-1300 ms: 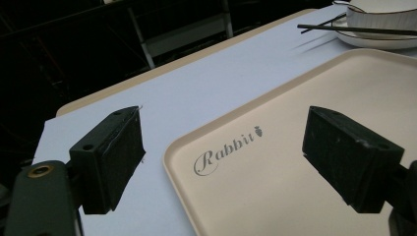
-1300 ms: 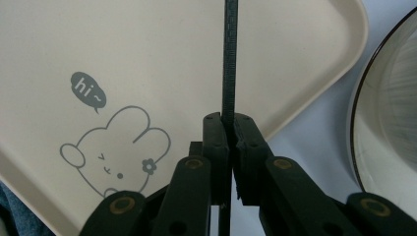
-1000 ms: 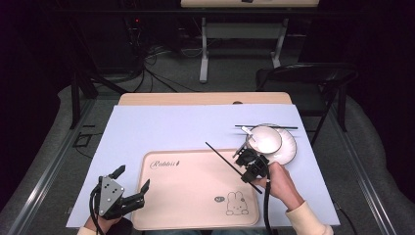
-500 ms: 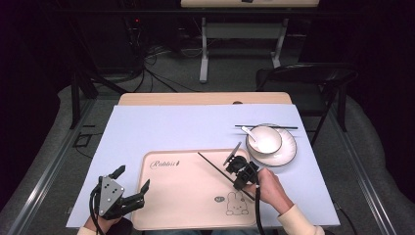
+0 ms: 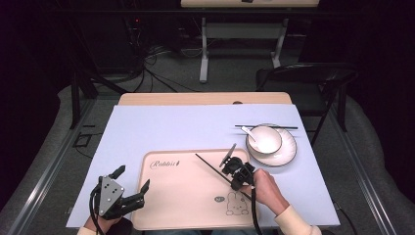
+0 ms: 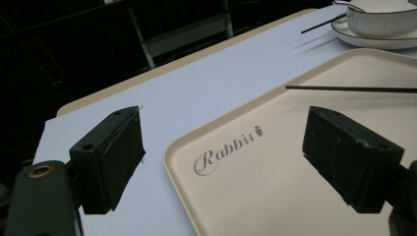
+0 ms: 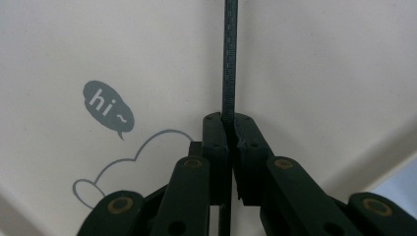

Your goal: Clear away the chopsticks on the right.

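One beige tray [image 5: 186, 196] | lilac table cover [image 5: 171, 127] | dark room, black chair [image 5: 303, 78]

Right gripper [image 5: 234, 171], jaws clamped on one black chopstick [image 5: 210, 165], has travelled from beside the bowl [image 5: 264, 138] toward 7 o'clock, out over the beige tray [image 5: 171, 196]. The chopstick's free tip now points to 10 o'clock above the tray, well apart from the plate [image 5: 286, 154].

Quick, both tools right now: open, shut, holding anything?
Left tool: open, holding nothing, over the tray edge.
Right tool: shut on a chopstick, above the tray.
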### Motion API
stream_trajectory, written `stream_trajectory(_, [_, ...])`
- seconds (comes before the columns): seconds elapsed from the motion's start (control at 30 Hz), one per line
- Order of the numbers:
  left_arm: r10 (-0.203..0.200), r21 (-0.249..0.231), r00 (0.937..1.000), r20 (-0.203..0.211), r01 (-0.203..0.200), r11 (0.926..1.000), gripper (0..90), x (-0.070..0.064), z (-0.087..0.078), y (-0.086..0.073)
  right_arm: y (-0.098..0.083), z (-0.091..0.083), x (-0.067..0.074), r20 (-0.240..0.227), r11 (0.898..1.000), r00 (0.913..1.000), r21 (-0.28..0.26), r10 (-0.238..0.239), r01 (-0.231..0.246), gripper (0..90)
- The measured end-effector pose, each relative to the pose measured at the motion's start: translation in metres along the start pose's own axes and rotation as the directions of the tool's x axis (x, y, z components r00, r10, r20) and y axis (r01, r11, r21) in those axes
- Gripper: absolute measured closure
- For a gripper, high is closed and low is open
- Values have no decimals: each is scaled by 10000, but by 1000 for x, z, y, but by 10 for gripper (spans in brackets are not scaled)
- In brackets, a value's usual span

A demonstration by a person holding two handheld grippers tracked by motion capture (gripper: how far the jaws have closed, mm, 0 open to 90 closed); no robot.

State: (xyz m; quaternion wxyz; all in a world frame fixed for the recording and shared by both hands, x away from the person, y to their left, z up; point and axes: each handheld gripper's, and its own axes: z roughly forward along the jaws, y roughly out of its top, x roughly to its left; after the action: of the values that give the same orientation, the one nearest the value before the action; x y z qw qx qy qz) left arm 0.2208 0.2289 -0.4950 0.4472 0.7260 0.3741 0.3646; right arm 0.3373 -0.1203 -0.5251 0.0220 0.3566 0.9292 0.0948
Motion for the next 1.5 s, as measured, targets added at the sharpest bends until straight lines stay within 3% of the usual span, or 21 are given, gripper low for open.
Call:
stream_trajectory(0.27, [1,-15,10000,-8,-1,10000,156,0,0,0,-2,-4,-1,85,9999,9999,-110,-88,88,705])
stream_trajectory(0.57, [9,1,10000,8,-9,10000,156,0,0,0,-15,-35,-10,272,9947,9995,-1016,-154,181,321])
stream_trajectory(0.73, [36,29,10000,17,-36,10000,156,-1,1,0,-30,-54,-19,375,9862,9989,-1621,-266,323,172])
stream_trajectory(1.17, [33,44,10000,24,-33,10000,156,-1,1,0,-62,-84,-62,1078,9759,9941,-2160,-81,313,0])
stream_trajectory(1.3, [35,39,10000,18,-35,10000,156,-1,1,0,-69,-95,-78,1133,9709,9934,-2393,201,76,0])
stream_trajectory(1.5, [107,117,9999,35,-107,9999,156,-2,2,1,-80,-111,-105,1292,9628,9913,-2700,265,95,0])
